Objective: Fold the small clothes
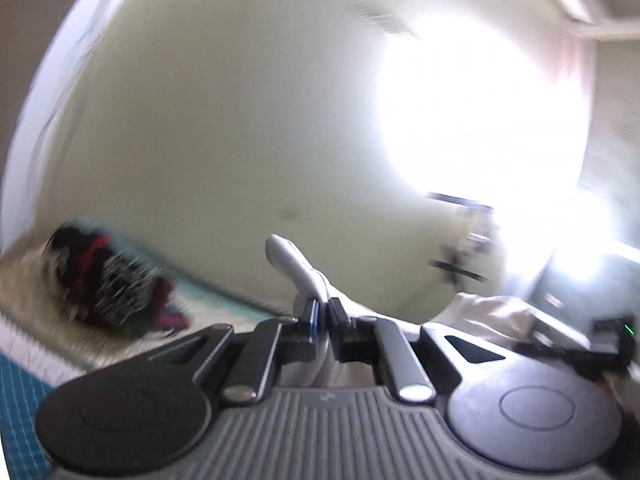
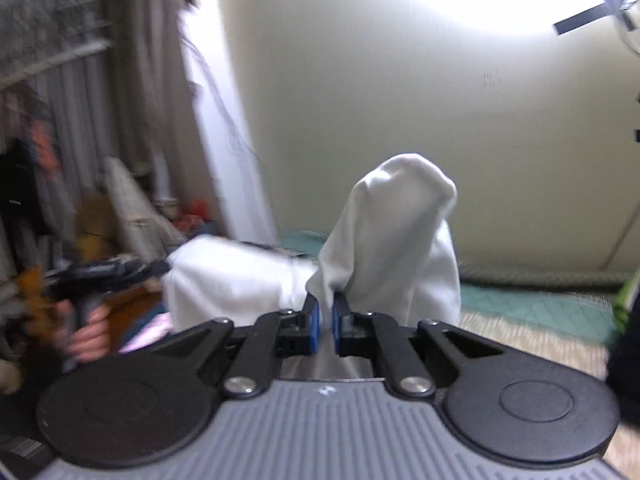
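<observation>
White garment (image 2: 384, 236): soft, matte knit cloth, thick folds, rounded hump rising above the right gripper (image 2: 325, 320). Its lower edge is bunched and pinched between the blue-faced pads (image 2: 314, 320); jaws pressed nearly together on the cloth. From there the fabric runs left in a sagging band toward the other tool, seen at the frame's left edge in a person's hand (image 2: 90, 330).

Left gripper (image 1: 323, 314): black plastic linkages, silver pivot bars, ribbed grey housing. Jaws closed on a thin strip of the same white cloth, which stands up from the pinch as a narrow, curved tongue. More of the cloth spreads right of the jaws, toward the far gripper at the right edge.

Garment is held off the surface between both tools, in front of each camera.

Background, blurred: pale cream wall (image 1: 224, 128), teal quilted mat (image 2: 528, 300), fuzzy beige rug (image 1: 36, 292), dark red-and-black clothes heap (image 1: 108, 280) on the rug, well left of the left gripper.
</observation>
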A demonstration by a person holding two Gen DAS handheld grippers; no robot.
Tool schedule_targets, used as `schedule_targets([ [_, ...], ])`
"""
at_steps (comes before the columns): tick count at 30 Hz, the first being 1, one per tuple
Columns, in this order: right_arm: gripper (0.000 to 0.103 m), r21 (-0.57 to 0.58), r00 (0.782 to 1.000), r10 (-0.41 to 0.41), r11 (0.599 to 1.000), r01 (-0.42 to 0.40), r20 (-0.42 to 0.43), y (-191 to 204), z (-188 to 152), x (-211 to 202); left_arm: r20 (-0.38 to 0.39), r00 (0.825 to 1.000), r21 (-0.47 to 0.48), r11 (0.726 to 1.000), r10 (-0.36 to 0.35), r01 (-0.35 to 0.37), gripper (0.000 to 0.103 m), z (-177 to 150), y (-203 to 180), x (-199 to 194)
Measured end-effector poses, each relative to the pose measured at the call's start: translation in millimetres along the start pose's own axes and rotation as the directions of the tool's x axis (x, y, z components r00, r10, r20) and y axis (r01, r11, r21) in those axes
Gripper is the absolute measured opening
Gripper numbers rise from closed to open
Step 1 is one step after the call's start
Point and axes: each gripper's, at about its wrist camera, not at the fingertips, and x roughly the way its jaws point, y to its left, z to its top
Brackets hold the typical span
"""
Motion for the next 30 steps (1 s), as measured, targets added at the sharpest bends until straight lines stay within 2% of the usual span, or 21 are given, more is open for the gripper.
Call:
schedule_targets([
  [1, 0.009, 0.010, 1.000, -0.011, 1.000, 0.011, 0.011, -3, -8, -21, 0.003, 0.999, 0.048, 0.998, -0.044, 0.043, 0.009, -6, -11, -14],
  [2, 0.038, 0.019, 0.998, -0.056, 0.998, 0.055, 0.026, -7, -17, -43, -0.005, 0.998, 0.086, 0.994, -0.068, 0.068, 0.011, -13, -20, -23],
  [3, 0.064, 0.027, 0.991, -0.119, 0.993, 0.117, 0.054, -12, -23, -58, -0.014, 0.997, 0.123, 0.990, -0.073, 0.074, 0.013, -23, -29, -30],
  [4, 0.075, 0.043, 0.971, -0.212, 0.977, 0.209, 0.107, -20, -30, -74, -0.028, 0.997, 0.140, 0.988, -0.066, 0.069, 0.020, -31, -35, -32],
  [6, 0.072, 0.105, 0.943, -0.306, 0.950, 0.294, 0.131, -35, -33, -92, -0.077, 0.996, 0.125, 0.991, -0.040, 0.049, 0.022, -43, -35, -21],
  [7, 0.075, 0.144, 0.937, -0.326, 0.941, 0.307, 0.129, -41, -34, -95, -0.096, 0.995, 0.111, 0.993, -0.026, 0.036, 0.021, -47, -33, -14],
  [9, 0.074, 0.176, 0.949, -0.297, 0.945, 0.275, 0.108, -46, -34, -87, -0.122, 0.992, 0.100, 0.995, 0.006, 0.006, 0.021, -53, -36, -12],
  [11, 0.074, 0.106, 0.971, -0.236, 0.967, 0.230, 0.044, -36, -37, -64, -0.134, 0.990, 0.104, 0.994, 0.040, -0.026, 0.026, -56, -37, -11],
  [13, 0.079, -0.014, 0.978, -0.202, 0.979, 0.202, -0.053, -19, -47, -34, -0.150, 0.986, 0.097, 0.994, 0.068, -0.054, 0.057, -54, -34, -6],
  [15, 0.080, -0.120, 0.973, -0.185, 0.978, 0.169, -0.136, -4, -62, -13, -0.155, 0.986, 0.091, 0.994, 0.068, -0.054, 0.060, -50, -33, 1],
  [17, 0.082, -0.168, 0.967, -0.188, 0.973, 0.160, -0.172, 0, -74, -12, -0.143, 0.989, 0.121, 0.992, 0.044, -0.027, 0.066, -43, -47, 4],
  [18, 0.082, -0.186, 0.963, -0.201, 0.968, 0.168, -0.178, -1, -80, -17, -0.142, 0.990, 0.144, 0.990, 0.028, -0.008, 0.083, -37, -55, 4],
  [19, 0.083, -0.194, 0.960, -0.217, 0.964, 0.182, -0.177, 1, -82, -24, -0.149, 0.989, 0.162, 0.987, 0.011, 0.013, 0.095, -34, -61, 7],
  [22, 0.084, -0.160, 0.950, -0.247, 0.963, 0.218, -0.189, -6, -88, -46, -0.219, 0.975, 0.213, 0.974, -0.027, 0.075, 0.096, -35, -74, 27],
  [24, 0.084, -0.150, 0.941, -0.270, 0.959, 0.242, -0.207, -9, -96, -55, -0.296, 0.955, 0.231, 0.968, -0.023, 0.095, 0.097, -43, -76, 52],
  [26, 0.080, -0.137, 0.938, -0.266, 0.961, 0.241, -0.222, -14, -101, -54, -0.388, 0.922, 0.198, 0.975, -0.018, 0.103, 0.094, -52, -73, 76],
  [27, 0.080, -0.123, 0.940, -0.254, 0.965, 0.230, -0.229, -15, -105, -54, -0.438, 0.899, 0.171, 0.979, -0.024, 0.109, 0.082, -59, -71, 87],
  [28, 0.077, -0.114, 0.942, -0.233, 0.971, 0.211, -0.243, -20, -105, -49, -0.478, 0.878, 0.156, 0.981, -0.026, 0.114, 0.051, -65, -70, 94],
  [29, 0.067, -0.115, 0.938, -0.220, 0.974, 0.195, -0.267, -20, -109, -46, -0.518, 0.855, 0.156, 0.981, -0.019, 0.116, 0.031, -71, -71, 98],
  [30, 0.054, -0.142, 0.930, -0.221, 0.972, 0.186, -0.293, -18, -114, -42, -0.546, 0.838, 0.172, 0.979, 0.002, 0.110, 0.007, -77, -73, 99],
])
